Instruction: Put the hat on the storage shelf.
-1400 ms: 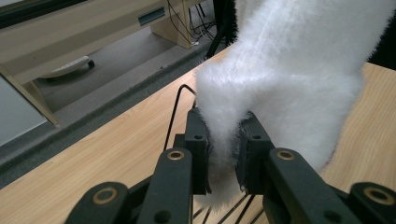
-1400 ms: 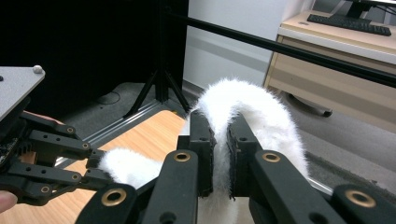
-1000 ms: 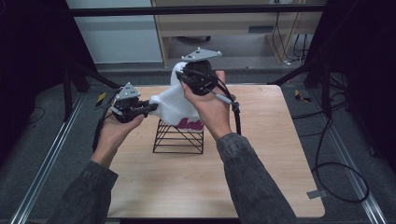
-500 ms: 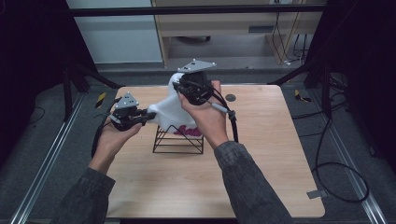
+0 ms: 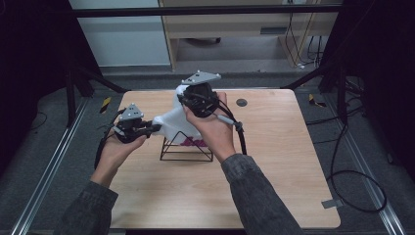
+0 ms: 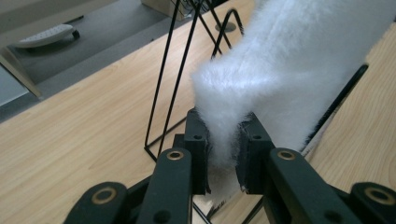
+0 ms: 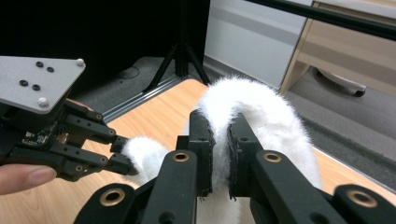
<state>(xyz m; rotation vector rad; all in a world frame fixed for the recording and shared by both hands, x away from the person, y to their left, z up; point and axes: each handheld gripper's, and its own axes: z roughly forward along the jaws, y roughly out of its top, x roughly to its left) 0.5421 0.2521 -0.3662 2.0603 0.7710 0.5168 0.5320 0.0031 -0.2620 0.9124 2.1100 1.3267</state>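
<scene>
A white fluffy cloth (image 5: pixel 172 117) with pink print near its lower edge hangs stretched between both grippers above a black wire rack (image 5: pixel 187 147) on the wooden table. My left gripper (image 5: pixel 155 128) is shut on the cloth's left corner, and the left gripper view shows the fleece (image 6: pixel 289 70) pinched between the jaws beside the rack's wires (image 6: pixel 175 79). My right gripper (image 5: pixel 182 96) is higher and farther back, shut on the cloth's upper edge (image 7: pixel 252 112). In the right gripper view the left gripper (image 7: pixel 126 156) sits at lower left holding the other end.
The wooden table (image 5: pixel 274 166) has bare surface in front and to the right of the rack. A small dark round hole (image 5: pixel 241 102) is near the back right. Black cables (image 5: pixel 352 181) lie on the floor right of the table, and metal rails (image 5: pixel 44 181) run along its left.
Both grippers have risen and moved apart with the cloth, the right one farther back and up, the left one further left, stretching the cloth out above the rack.
</scene>
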